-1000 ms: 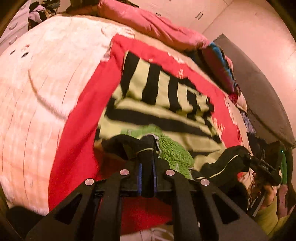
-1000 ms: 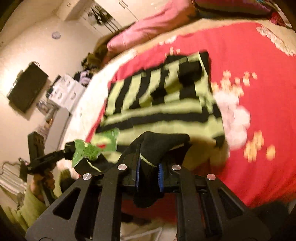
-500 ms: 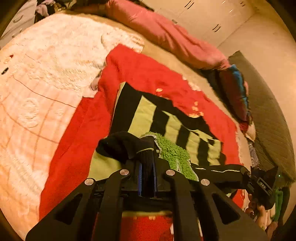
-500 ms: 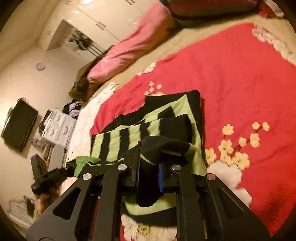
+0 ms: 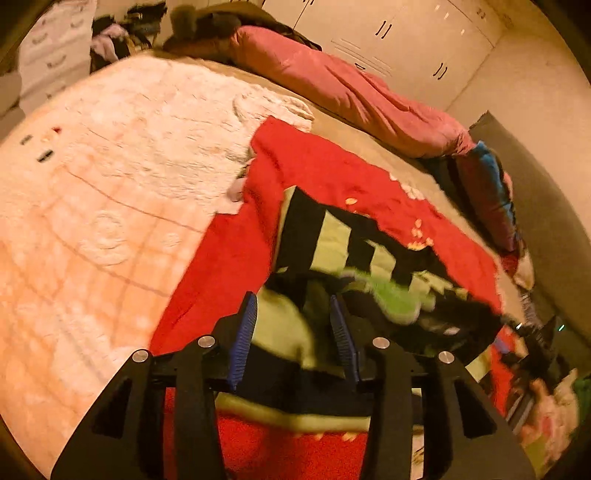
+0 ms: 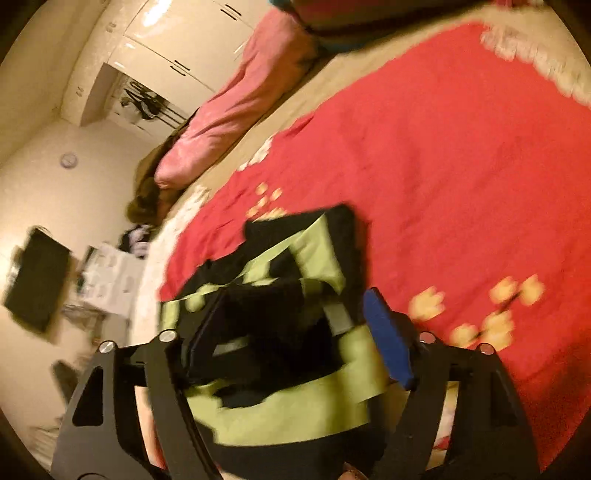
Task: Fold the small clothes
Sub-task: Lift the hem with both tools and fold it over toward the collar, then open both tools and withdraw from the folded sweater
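Note:
A small black and lime-green striped garment (image 5: 332,240) lies on a red flowered blanket (image 5: 229,258), with its near edge folded over itself. A fuzzy green patch (image 5: 395,295) shows on the folded part. My left gripper (image 5: 291,302) hangs just over the fold. Its jaws are opening, and the blue pads (image 5: 243,328) stand apart from the cloth below. In the right wrist view the garment (image 6: 317,254) lies under my right gripper (image 6: 295,295), whose jaws are opening wide and press on nothing. The picture is blurred with motion.
The blanket covers part of a bed with a white quilt (image 5: 110,166) on the left. A pink duvet (image 5: 351,92) lies along the far side beside white wardrobes (image 5: 406,33). A dark screen (image 6: 37,277) hangs on the wall, and colourful cushions (image 5: 491,192) sit at the right.
Both grippers carried the garment's black hem forward over the stripes, then opened and let it go. The hem now lies folded on the garment.

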Demonstrator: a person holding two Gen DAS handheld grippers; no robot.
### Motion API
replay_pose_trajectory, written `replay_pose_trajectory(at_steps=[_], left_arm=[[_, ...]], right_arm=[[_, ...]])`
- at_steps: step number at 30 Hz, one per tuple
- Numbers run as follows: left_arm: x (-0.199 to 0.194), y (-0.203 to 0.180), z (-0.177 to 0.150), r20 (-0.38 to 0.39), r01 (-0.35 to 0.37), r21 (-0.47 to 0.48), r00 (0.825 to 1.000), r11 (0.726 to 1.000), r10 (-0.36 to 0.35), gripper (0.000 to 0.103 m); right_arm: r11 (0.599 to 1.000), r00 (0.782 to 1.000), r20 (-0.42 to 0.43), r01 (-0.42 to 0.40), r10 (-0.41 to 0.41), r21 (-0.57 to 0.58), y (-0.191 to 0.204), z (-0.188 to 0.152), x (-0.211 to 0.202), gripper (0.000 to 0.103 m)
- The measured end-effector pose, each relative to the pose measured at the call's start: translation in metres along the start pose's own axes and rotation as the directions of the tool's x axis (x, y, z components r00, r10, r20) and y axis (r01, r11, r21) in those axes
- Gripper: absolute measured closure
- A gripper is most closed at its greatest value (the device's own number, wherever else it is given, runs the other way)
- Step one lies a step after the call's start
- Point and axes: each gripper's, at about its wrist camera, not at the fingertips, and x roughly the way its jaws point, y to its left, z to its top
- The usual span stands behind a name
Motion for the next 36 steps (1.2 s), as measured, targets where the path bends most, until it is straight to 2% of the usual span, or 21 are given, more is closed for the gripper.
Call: replay_pose_trajectory(at_steps=[3, 5, 7, 9, 12, 15, 17, 20, 21, 22, 23, 25, 27, 30, 33, 34, 36], left_arm=[[-0.007, -0.010, -0.016, 0.010, -0.056, 0.073, 0.998, 0.996, 0.055, 0.060], [-0.004, -0.016, -0.026, -0.015, -0.096, 0.126, 0.995, 0.987, 0.099, 0.056], [0.002, -0.024, -0.034, -0.035, -0.131, 0.186, 0.989, 0.974, 0.140, 0.056], [0.007, -0.030, -0.038, -0.052, -0.131, 0.218, 0.988, 0.967, 0.146, 0.056], [0.013, -0.042, -0.036, -0.090, -0.064, 0.206, 0.992, 0.976, 0.084, 0.052], [0.024, -0.053, -0.033, -0.123, -0.009, 0.185, 0.992, 0.983, 0.032, 0.041], [0.037, -0.055, -0.031, -0.150, 0.020, 0.134, 0.989, 0.991, 0.000, 0.023], [0.055, -0.049, -0.026, -0.168, 0.031, 0.049, 0.986, 0.998, -0.022, 0.024], [0.058, -0.047, -0.025, -0.169, 0.026, 0.033, 0.985, 0.999, -0.020, 0.025], [0.062, -0.048, -0.023, -0.164, 0.015, 0.026, 0.986, 1.000, -0.011, 0.035], [0.064, -0.049, -0.021, -0.162, 0.007, 0.033, 0.987, 0.999, -0.002, 0.064], [0.068, -0.054, -0.018, -0.172, -0.023, 0.056, 0.985, 0.998, 0.033, 0.101], [0.066, -0.059, -0.013, -0.172, -0.014, 0.067, 0.985, 0.998, 0.025, 0.101], [0.052, -0.067, 0.001, -0.117, 0.009, 0.085, 0.993, 0.996, 0.001, 0.101], [0.042, -0.064, 0.026, -0.052, 0.050, 0.015, 0.997, 0.999, -0.049, 0.100], [0.039, -0.059, 0.036, -0.020, 0.065, -0.036, 0.998, 0.997, -0.066, 0.097], [0.038, -0.057, 0.046, 0.013, 0.036, -0.055, 0.999, 0.998, -0.036, 0.057]], right_arm=[[0.998, 0.998, 0.053, 0.023, -0.020, -0.054, 0.000, 0.007, -0.015, 0.033], [0.989, 0.995, 0.077, 0.069, -0.059, -0.134, 0.007, 0.010, -0.024, 0.025], [0.968, 0.994, 0.071, 0.095, -0.081, -0.233, 0.018, 0.010, -0.028, 0.021], [0.946, 0.992, 0.063, 0.123, -0.109, -0.300, 0.026, 0.007, -0.028, 0.017], [0.903, 0.990, 0.040, 0.138, -0.133, -0.406, 0.043, -0.003, -0.023, 0.012], [0.874, 0.989, 0.018, 0.136, -0.144, -0.466, 0.050, -0.011, -0.015, 0.011], [0.865, 0.989, -0.003, 0.126, -0.145, -0.487, 0.054, -0.017, -0.009, 0.010], [0.848, 0.993, -0.035, 0.080, -0.115, -0.523, 0.063, -0.027, 0.002, 0.010], [0.837, 0.992, -0.041, 0.079, -0.120, -0.541, 0.067, -0.032, 0.006, 0.010], [0.827, 0.990, -0.049, 0.084, -0.134, -0.556, 0.070, -0.035, 0.012, 0.010], [0.823, 0.988, -0.055, 0.087, -0.143, -0.562, 0.072, -0.037, 0.016, 0.010], [0.817, 0.984, -0.062, 0.100, -0.164, -0.568, 0.073, -0.040, 0.022, 0.010], [0.818, 0.984, -0.058, 0.104, -0.166, -0.565, 0.073, -0.040, 0.022, 0.010], [0.844, 0.989, -0.051, 0.092, -0.140, -0.529, 0.069, -0.036, 0.019, 0.010], [0.870, 0.992, -0.031, 0.093, -0.124, -0.485, 0.062, -0.029, 0.016, 0.010], [0.880, 0.992, -0.021, 0.101, -0.124, -0.463, 0.058, -0.027, 0.015, 0.010], [0.897, 0.993, -0.017, 0.100, -0.119, -0.430, 0.053, -0.025, 0.016, 0.010]])
